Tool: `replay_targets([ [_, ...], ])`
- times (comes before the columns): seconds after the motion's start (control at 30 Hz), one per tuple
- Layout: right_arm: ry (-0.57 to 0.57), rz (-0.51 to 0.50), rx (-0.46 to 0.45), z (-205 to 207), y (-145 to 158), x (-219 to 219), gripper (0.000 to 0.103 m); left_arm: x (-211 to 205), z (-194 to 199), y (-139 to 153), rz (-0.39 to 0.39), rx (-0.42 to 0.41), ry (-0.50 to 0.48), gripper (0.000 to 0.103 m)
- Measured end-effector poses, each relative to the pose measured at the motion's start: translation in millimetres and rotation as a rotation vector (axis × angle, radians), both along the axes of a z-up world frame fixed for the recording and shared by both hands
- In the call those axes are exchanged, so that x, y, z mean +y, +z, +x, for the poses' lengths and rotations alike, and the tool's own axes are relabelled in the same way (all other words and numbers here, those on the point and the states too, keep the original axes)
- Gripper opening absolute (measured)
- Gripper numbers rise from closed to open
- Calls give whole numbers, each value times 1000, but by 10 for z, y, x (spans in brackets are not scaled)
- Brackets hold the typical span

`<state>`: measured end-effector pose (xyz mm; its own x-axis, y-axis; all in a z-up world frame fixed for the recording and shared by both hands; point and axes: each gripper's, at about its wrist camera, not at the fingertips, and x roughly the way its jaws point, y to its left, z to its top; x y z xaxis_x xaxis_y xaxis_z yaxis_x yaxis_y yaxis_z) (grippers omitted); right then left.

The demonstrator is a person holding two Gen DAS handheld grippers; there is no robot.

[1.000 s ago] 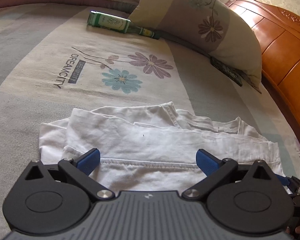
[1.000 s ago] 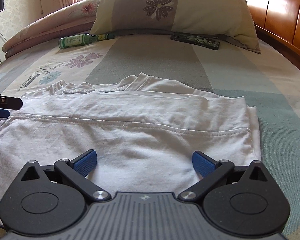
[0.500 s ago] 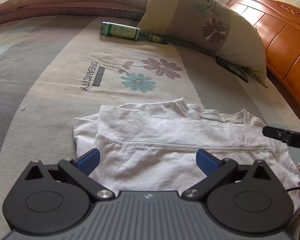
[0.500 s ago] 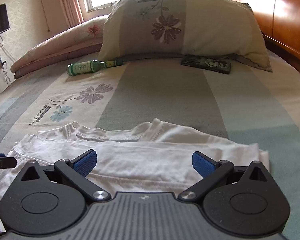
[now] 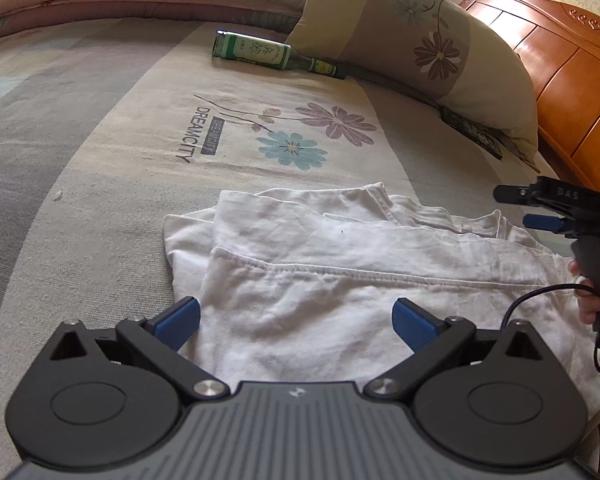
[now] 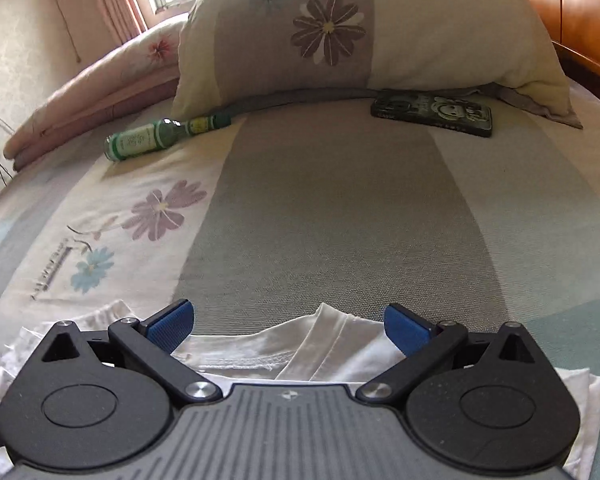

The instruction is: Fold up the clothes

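Left wrist view: the left gripper [image 5: 296, 320] hovers low over the near part of a white T-shirt [image 5: 340, 264], its blue pads spread wide and holding nothing; the garment lies on the striped floral bedsheet [image 5: 100, 128], already doubled so that a stitched hem [image 5: 340, 270] runs across the top layer, with the collar at the far edge. The right gripper [image 5: 540, 208] appears at the right edge of this view, raised above the shirt's right side; its own camera shows the blue pads equally spread, with only the collar [image 6: 324, 344] and open sheet between them. Judged from this layout, one fold is complete and both tools stand released, placed at opposite ends of the shirt so that matching corners can be pinched for the next fold; the pads are kept apart to admit the layered cloth. A green glass bottle [image 5: 268, 52], a phone in a printed case [image 6: 432, 114] and a pillow [image 6: 380, 28] lie well beyond the shirt, outside the fold path.
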<state>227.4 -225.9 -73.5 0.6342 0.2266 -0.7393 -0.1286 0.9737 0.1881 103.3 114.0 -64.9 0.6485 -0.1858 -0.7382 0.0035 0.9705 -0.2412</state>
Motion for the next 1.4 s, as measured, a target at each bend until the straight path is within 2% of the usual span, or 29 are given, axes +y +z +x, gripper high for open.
replay_targets([
  [0.13,-33,-4,40,109,-55,-82,103,-83,22,27,7,0,-31,101],
  [0.2,-55,-3,23,150,-56,-97,103,-122,-16,70,18,-10,-50,101],
  [0.27,-56,12,34,137,64,-89,103,-115,-73,108,21,-26,-60,102],
  [0.4,-18,21,-11,-164,293,-29,103,27,-98,97,-44,-14,-28,102],
  [0.43,-8,14,4,-253,306,-3,103,51,-85,90,-60,-6,-16,102],
  [0.63,12,-11,76,-854,150,93,103,74,42,95,-109,-56,-52,102],
  [0.77,33,-55,91,-1173,58,159,103,159,233,-25,-169,-53,0,102],
  [0.83,43,-73,90,-1245,75,171,103,200,318,-152,-175,-23,11,102],
  [0.87,48,-81,91,-1280,84,176,103,206,307,-163,-179,-37,6,102],
  [1.0,34,-45,86,-1384,161,124,103,158,183,-21,-120,-13,52,102],
  [1.03,35,-38,86,-1399,165,128,103,137,129,40,-107,-21,45,102],
  [1.17,35,-36,85,-1503,155,144,103,-4,-135,207,-122,-13,-87,102],
  [1.3,35,-17,83,-1655,149,135,103,-203,-480,179,-107,76,-174,102],
  [1.4,28,-6,85,-1783,143,92,103,-259,-685,38,-89,158,-185,102],
])
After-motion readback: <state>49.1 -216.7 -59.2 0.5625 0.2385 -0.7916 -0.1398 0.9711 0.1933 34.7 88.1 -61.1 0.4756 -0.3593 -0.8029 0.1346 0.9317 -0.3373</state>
